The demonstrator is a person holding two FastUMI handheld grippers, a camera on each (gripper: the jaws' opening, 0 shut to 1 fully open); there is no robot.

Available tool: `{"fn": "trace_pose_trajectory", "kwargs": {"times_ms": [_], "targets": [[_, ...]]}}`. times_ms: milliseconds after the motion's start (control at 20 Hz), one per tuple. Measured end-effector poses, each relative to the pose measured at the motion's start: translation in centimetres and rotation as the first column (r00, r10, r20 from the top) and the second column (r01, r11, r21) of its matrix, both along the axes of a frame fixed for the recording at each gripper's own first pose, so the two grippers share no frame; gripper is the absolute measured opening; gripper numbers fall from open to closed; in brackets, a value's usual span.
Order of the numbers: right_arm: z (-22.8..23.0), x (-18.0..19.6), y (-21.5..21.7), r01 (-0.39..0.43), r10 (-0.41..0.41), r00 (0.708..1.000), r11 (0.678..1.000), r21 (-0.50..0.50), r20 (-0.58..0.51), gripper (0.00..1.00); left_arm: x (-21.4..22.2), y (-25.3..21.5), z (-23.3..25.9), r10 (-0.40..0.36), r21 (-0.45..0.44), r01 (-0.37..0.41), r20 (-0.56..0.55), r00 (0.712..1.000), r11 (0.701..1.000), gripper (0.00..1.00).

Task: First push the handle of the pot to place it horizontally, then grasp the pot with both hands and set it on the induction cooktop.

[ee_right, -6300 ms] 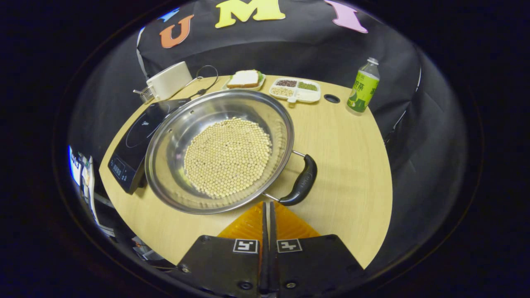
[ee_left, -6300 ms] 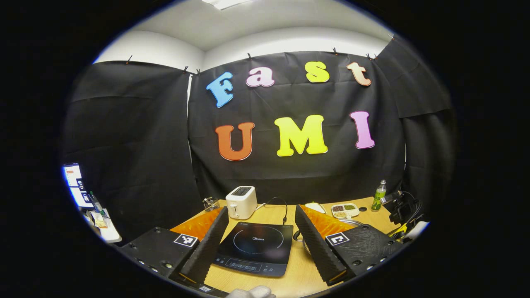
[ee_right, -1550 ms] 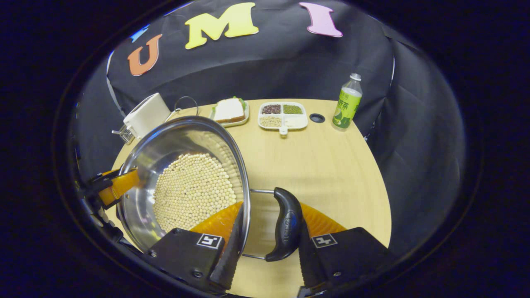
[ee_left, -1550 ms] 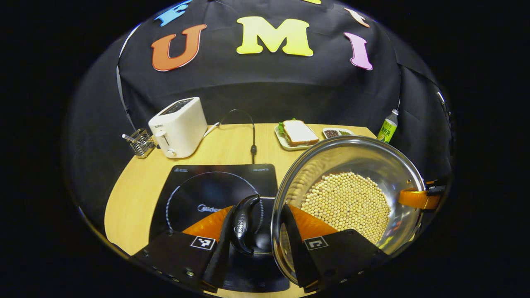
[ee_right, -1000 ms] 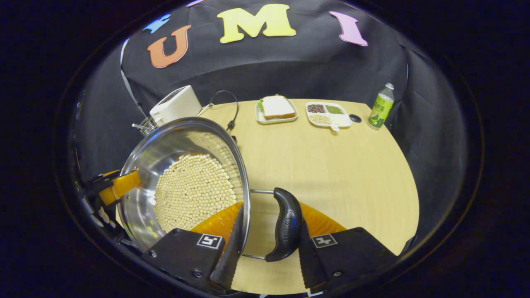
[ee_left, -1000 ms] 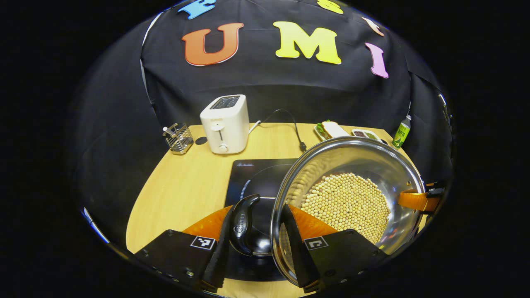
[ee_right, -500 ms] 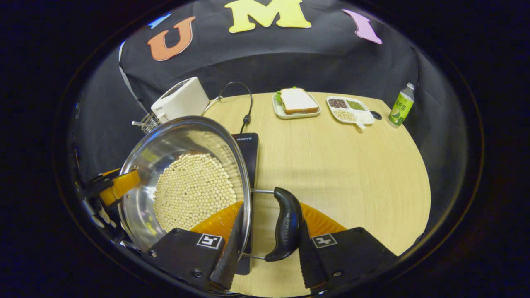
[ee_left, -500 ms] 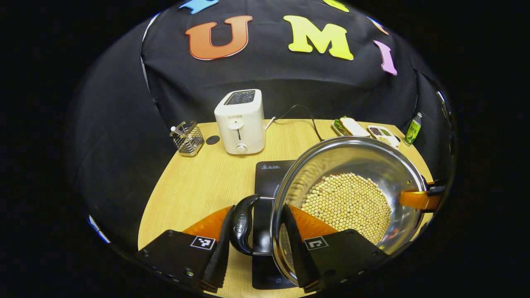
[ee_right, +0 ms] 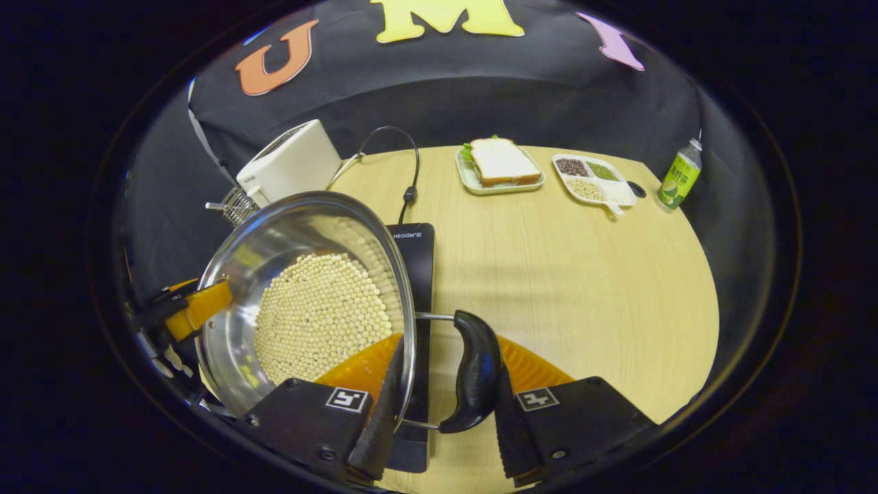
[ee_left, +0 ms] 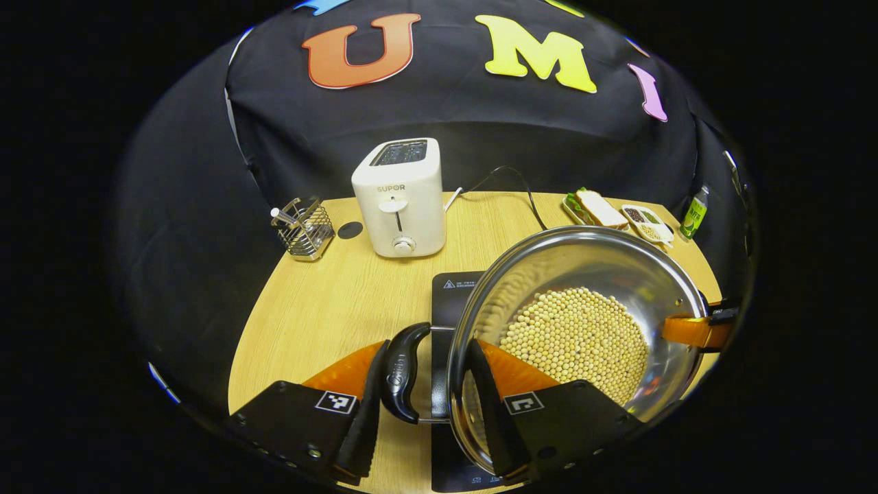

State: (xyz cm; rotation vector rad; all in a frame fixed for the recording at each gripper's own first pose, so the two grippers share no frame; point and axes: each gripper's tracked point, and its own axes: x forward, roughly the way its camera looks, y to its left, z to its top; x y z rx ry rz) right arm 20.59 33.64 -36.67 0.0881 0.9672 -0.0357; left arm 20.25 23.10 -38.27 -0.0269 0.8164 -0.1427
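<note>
A steel pot (ee_left: 542, 267) with pale beans in it hangs between both grippers over the black induction cooktop (ee_left: 456, 291). My left gripper (ee_left: 427, 343) is shut on the pot's left black handle (ee_left: 401, 370), one finger outside the handle and the other inside the pot wall. My right gripper (ee_right: 446, 357) is shut the same way on the right handle (ee_right: 475, 370) of the pot (ee_right: 274, 240). The cooktop (ee_right: 415, 254) shows past the rim. I cannot tell if the pot's base touches it. The left gripper (ee_right: 195, 309) also appears on the pot's far side.
A white toaster (ee_left: 400, 199) and a wire rack (ee_left: 302, 221) stand at the table's back left. A sandwich plate (ee_right: 499, 165), a divided tray (ee_right: 593, 180) and a green bottle (ee_right: 679, 175) line the back right. The cooktop's cable (ee_right: 405, 171) curls behind it.
Both grippers, still shut on the handles, have carried the pot leftward across the table; the cooktop now lies under it instead of to its left.
</note>
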Motion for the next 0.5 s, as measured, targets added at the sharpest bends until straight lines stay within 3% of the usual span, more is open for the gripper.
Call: {"fn": "trace_pose_trajectory", "kwargs": {"times_ms": [500], "targets": [[-1.13,0.28,-0.06,0.008,-0.008,1.000,1.000,-0.002,-0.021,0.62,0.45,-0.24,-0.86,-0.011,-0.001,0.011,-0.013,1.000,1.000,0.63]]}}
